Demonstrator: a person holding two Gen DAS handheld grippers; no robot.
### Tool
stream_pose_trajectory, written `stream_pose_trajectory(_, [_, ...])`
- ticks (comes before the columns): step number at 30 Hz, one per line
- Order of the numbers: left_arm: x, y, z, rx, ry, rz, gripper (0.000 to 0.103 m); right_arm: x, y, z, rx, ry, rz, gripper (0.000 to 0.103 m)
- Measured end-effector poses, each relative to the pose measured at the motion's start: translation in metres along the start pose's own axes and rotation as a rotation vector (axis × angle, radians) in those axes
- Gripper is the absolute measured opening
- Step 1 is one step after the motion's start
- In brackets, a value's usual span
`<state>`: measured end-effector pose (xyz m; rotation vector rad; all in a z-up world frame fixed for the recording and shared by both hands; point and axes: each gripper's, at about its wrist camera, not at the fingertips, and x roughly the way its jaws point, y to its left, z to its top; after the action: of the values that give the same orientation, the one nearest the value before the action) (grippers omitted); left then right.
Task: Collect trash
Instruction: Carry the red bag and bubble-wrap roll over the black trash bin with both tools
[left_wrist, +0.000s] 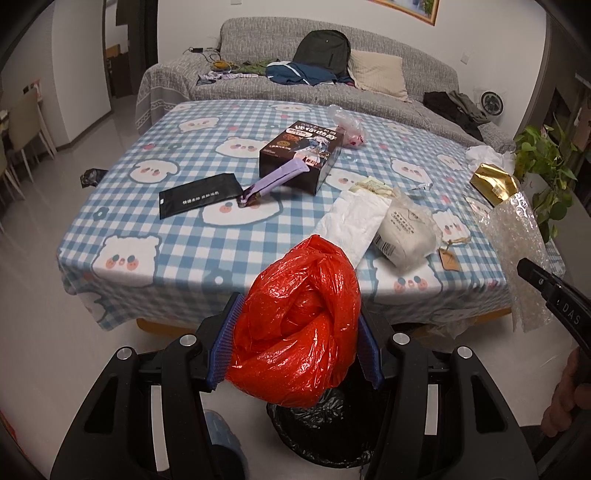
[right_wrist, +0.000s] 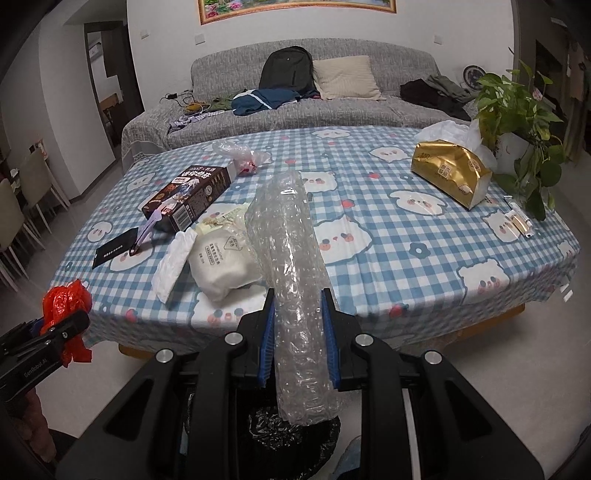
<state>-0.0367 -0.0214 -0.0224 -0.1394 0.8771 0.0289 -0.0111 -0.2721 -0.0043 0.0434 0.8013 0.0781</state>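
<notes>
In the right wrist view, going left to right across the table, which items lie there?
Black packet → dark carton → white pouch → bubble wrap, held in the right claw → gold tissue pack → potted plant.

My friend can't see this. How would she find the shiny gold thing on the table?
Start at the checked bear tablecloth, then go to its far right corner beside the leafy plant. The gold tissue pack lies there with white tissue poking out; nothing else on the table is metallic gold.
</notes>
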Motion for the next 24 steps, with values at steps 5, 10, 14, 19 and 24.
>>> stream_pose_trajectory(5, [-0.006,0.004,-0.017,0.005,0.0,0.001,0.055,-0.007,0.002,-0.017,-0.003,-0.003,0.004,0.022])
stream_pose_trajectory(10, [-0.008,0.006,-0.032,0.004,-0.002,0.006,0.055,-0.012,0.006,-0.034,-0.009,0.002,0.009,0.022])
stream_pose_trajectory(14, [-0.005,0.007,-0.045,-0.002,0.012,0.008,0.055,-0.014,0.008,-0.052,-0.008,0.015,0.015,0.022])
stream_pose_trajectory(19, [0.003,0.01,-0.065,-0.01,0.043,0.015,0.055,-0.012,0.009,-0.076,0.004,0.043,0.029,0.022])
stream_pose_trajectory(24, [0.017,0.016,-0.08,-0.025,0.082,0.029,0.055,-0.002,0.015,-0.09,-0.012,0.082,0.028,0.022])
